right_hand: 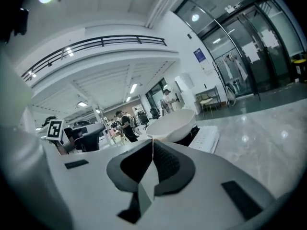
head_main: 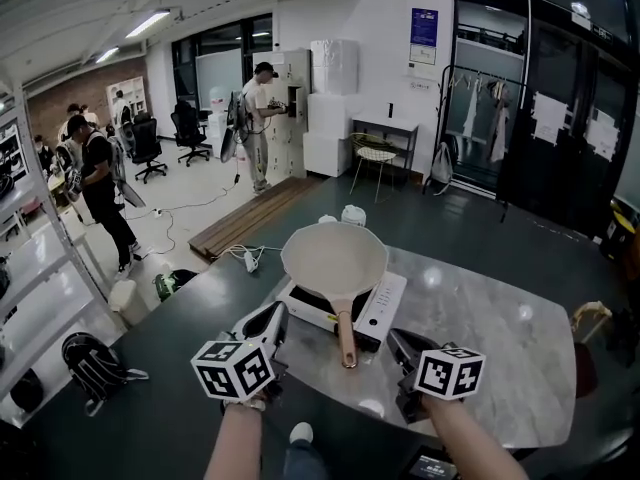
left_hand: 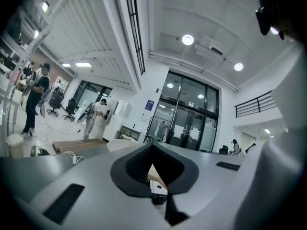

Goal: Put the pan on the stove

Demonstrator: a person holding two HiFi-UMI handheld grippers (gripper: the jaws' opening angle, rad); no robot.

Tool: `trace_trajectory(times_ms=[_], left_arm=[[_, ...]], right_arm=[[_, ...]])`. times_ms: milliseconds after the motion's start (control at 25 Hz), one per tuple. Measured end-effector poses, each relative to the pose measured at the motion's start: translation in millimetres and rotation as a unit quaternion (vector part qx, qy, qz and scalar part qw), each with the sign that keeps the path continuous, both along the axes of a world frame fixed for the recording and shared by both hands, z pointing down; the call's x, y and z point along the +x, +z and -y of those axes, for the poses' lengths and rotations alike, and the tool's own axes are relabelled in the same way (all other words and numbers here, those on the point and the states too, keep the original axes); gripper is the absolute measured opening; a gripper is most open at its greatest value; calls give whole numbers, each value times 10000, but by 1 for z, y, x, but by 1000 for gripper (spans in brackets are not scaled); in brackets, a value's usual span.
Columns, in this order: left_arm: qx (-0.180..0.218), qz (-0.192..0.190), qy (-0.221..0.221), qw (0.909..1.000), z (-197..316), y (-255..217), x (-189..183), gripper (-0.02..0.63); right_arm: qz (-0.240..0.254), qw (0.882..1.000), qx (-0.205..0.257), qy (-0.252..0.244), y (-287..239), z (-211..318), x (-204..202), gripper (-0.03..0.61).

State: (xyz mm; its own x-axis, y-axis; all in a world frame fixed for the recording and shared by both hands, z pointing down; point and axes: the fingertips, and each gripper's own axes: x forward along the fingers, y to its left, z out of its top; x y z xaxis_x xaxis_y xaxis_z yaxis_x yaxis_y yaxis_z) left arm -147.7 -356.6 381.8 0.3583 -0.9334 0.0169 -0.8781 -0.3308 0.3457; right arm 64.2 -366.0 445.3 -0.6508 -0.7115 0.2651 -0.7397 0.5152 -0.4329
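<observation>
Left tool (head_main: 268, 320): jaws closed together, nothing between them; off the near-left corner of the stove (head_main: 388, 303).
Right tool (head_main: 404, 344): jaws likewise closed, empty; by the stove's near-right corner.
Pan (head_main: 333, 256): cream, resting on the stove toward the left edge of the worktop (head_main: 490, 348); handle (head_main: 346, 333) overhanging toward the near edge, between both tools, touched by neither.
Step, as judged: placement complete, release done.
Next: nothing beyond keeping clear of the handle.
Hidden: burner surface beneath pan; centring not determinable; stove controls too small to read.
</observation>
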Motion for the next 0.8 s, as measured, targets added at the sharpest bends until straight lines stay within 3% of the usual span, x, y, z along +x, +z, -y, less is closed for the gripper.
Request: trace_trajectory(times_ms=[160, 400, 640, 800], left_arm=[[423, 394, -182, 9982, -11, -15, -2, 11], [940, 1198, -283, 9879, -25, -40, 8, 11], [1357, 1464, -410, 9790, -42, -60, 9, 11], [1552, 1466, -526, 9755, -53, -69, 4, 11]], right_arm=[[-484, 9947, 896, -124, -23, -5, -6, 28], [-1421, 9642, 2232, -153, -56, -17, -18, 28], [-1561, 9469, 2794, 291, -86, -35, -4, 29], [-1478, 9440, 2926, 385, -92, -50, 4, 29]])
